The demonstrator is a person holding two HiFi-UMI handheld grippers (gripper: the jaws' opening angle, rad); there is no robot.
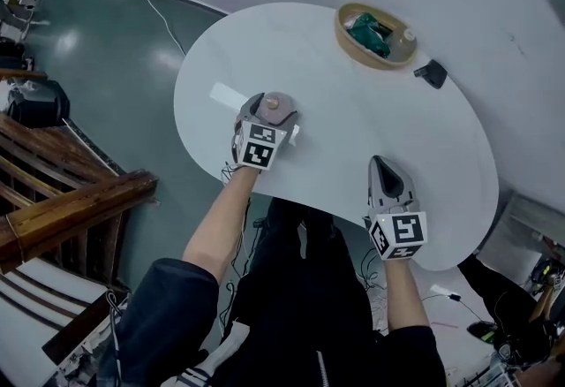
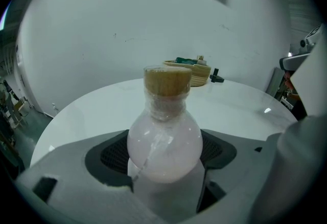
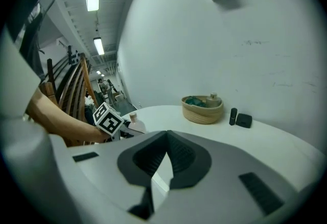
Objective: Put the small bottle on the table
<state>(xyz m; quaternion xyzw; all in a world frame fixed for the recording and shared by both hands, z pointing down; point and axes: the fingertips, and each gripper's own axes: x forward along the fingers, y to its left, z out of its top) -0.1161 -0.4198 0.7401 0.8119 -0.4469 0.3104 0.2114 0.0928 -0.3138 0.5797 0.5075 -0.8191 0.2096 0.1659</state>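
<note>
The small bottle is round-bellied, holds pale pink liquid and has a cork stopper. My left gripper is shut on its belly and holds it upright over the near left part of the white table. From above, only the cork shows between the left gripper's fingers. Whether the bottle's base touches the table is hidden. My right gripper rests low over the near right part of the table, shut with nothing in it.
A woven basket with a green item and another small bottle stands at the far edge, with a black object beside it. A white strip lies left of the left gripper. Wooden stairs are at the left.
</note>
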